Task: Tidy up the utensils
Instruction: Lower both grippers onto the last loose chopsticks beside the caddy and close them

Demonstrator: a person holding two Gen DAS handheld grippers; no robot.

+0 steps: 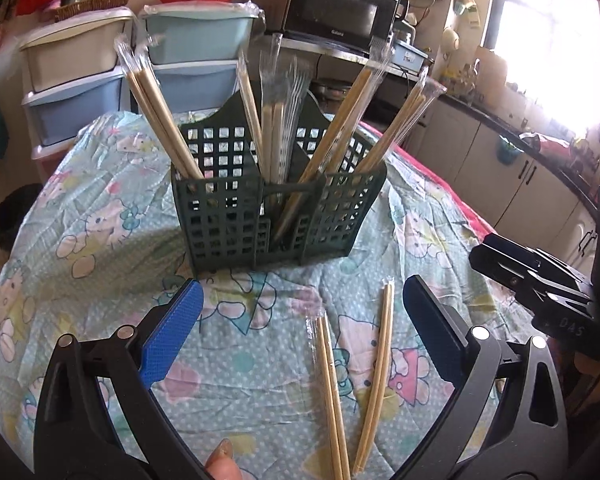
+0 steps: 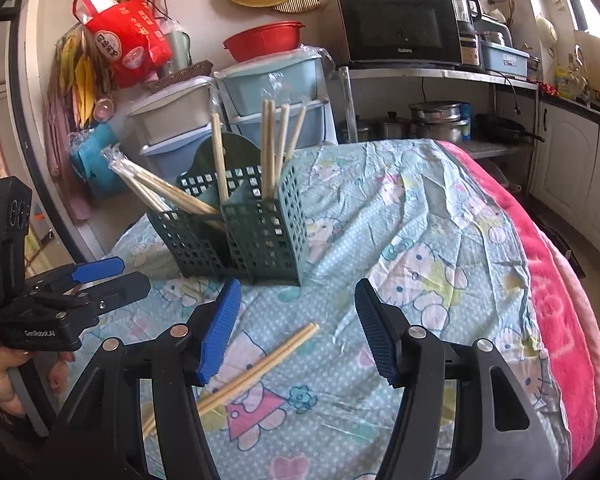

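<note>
A dark green lattice utensil holder [image 1: 276,208] stands on the table, filled with several wrapped chopstick pairs [image 1: 160,120]. It also shows in the right wrist view [image 2: 236,232]. Two wrapped chopstick pairs lie on the cloth in front: one [image 1: 331,392] and another [image 1: 377,372]. In the right wrist view one pair [image 2: 260,368] lies between the fingers. My left gripper [image 1: 300,300] is open and empty, just short of the holder. My right gripper [image 2: 296,304] is open and empty above the loose pair.
The table wears a light blue cartoon-print cloth [image 1: 100,220] with a pink blanket edge [image 2: 559,300] on the right. Plastic drawer units [image 1: 80,80], a microwave [image 2: 399,28] and pots on a shelf stand behind. Kitchen cabinets [image 1: 519,176] run along the right.
</note>
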